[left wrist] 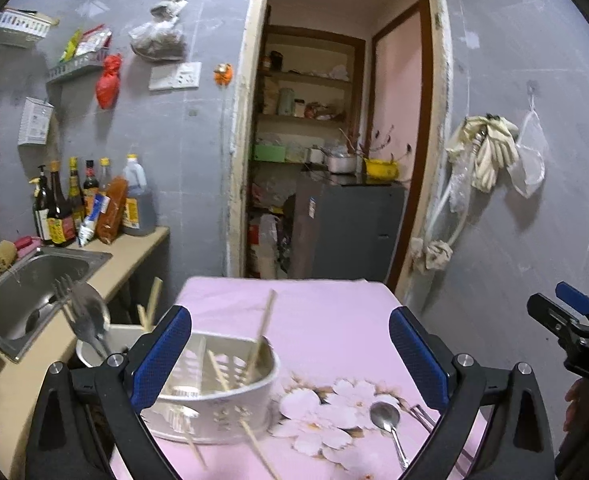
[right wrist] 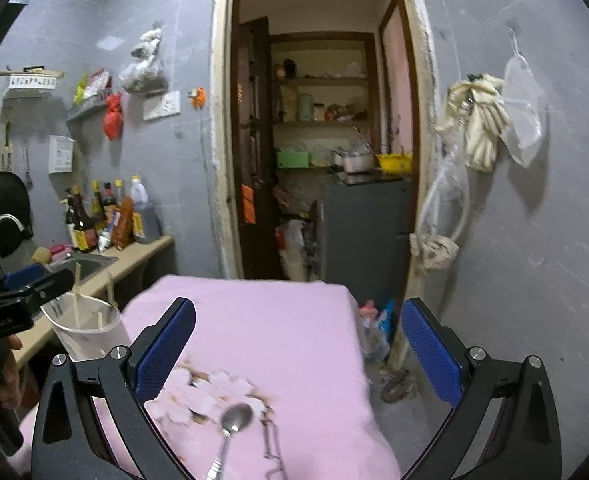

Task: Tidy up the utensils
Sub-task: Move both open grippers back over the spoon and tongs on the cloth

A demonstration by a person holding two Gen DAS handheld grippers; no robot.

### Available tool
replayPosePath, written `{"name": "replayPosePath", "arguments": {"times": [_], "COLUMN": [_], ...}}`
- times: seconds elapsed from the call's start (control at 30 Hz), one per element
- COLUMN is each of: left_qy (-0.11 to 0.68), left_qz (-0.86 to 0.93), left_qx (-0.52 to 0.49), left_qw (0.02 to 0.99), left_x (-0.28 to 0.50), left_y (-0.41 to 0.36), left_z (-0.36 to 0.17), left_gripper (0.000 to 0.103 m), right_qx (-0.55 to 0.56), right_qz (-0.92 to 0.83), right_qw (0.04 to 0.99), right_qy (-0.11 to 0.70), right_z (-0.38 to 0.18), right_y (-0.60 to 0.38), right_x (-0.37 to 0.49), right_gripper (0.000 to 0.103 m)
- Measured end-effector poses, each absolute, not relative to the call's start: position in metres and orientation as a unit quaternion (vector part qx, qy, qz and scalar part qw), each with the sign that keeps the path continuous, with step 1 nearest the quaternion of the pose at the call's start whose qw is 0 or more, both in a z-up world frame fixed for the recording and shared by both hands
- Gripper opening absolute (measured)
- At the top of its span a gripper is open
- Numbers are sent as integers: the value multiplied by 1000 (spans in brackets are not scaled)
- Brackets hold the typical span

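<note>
A white utensil caddy [left wrist: 222,396] stands on the pink floral tablecloth [left wrist: 326,320], holding chopsticks [left wrist: 263,330]; it also shows in the right wrist view [right wrist: 90,330]. A steel spoon [left wrist: 388,424] and a fork [left wrist: 424,418] lie on the cloth to its right; the spoon [right wrist: 234,424] and fork [right wrist: 272,440] also show in the right wrist view. My left gripper [left wrist: 290,356] is open above the caddy and holds nothing. My right gripper [right wrist: 298,354] is open and empty above the spoon and fork.
A steel sink [left wrist: 34,292] is set in the counter at left, with sauce bottles [left wrist: 90,204] behind it. A cup [left wrist: 94,344] with a fork and a spoon stands beside the caddy. An open doorway [left wrist: 334,140] lies ahead. Rags [left wrist: 482,152] hang on the right wall.
</note>
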State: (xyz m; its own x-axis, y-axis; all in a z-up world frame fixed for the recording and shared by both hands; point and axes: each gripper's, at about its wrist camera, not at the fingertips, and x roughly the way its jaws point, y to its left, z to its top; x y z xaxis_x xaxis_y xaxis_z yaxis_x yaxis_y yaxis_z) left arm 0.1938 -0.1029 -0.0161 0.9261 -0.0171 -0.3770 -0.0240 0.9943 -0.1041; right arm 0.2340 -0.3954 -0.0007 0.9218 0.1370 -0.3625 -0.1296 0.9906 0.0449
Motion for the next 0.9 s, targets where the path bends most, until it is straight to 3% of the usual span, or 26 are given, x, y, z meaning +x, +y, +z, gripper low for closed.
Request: {"name": "replayPosePath", "arguments": {"times": [0.63, 0.73, 0.9], "left_qy": [348, 368, 402], "left_qz": [-65, -69, -86], "left_qx": [-49, -53, -70], "left_qw": [934, 926, 909], "left_x": [229, 235, 246], "left_y": [-163, -166, -165], "left_z": [-134, -148, -164], "left_gripper": [100, 97, 78], "right_qx": [40, 41, 53], "right_qz": [140, 155, 186], "right_qw": [929, 920, 904], "right_qy": [340, 358, 382], "right_z": [-146, -163, -179], "right_y": [-423, -420, -414], "right_x": [283, 285, 289], "right_gripper": [100, 88, 59]}}
